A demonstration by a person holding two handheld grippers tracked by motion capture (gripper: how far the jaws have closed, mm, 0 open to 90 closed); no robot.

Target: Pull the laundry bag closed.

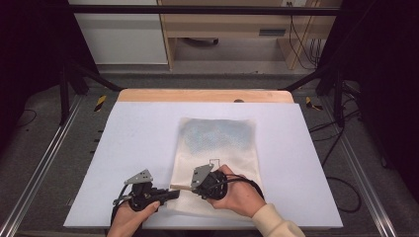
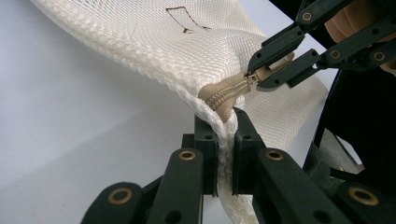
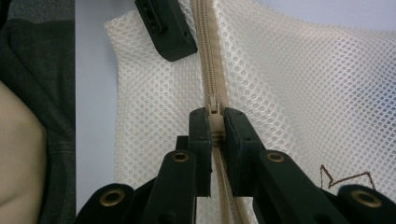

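A cream mesh bag (image 1: pixel 217 143) lies on the pale mat (image 1: pixel 133 143), its tan zipper (image 3: pixel 208 46) running along the near edge. My left gripper (image 1: pixel 174 193) is shut on the bag's near left corner, and in the left gripper view its jaws (image 2: pixel 226 123) pinch the mesh seam just below the zipper's end (image 2: pixel 224 93). My right gripper (image 1: pixel 185 187) sits right beside it, shut on the zipper pull (image 3: pixel 213 105). The left gripper view shows the right gripper (image 2: pixel 268 70) clamped on that pull. A black left-gripper finger (image 3: pixel 166 28) rests on the mesh farther along the zipper.
The mat covers a table with a wooden far edge (image 1: pixel 205 95). Metal rails (image 1: pixel 44 163) run along both sides and cables (image 1: pixel 341 187) lie on the floor at the right. A small brown stitched outline (image 1: pixel 215 161) marks the bag near my right hand.
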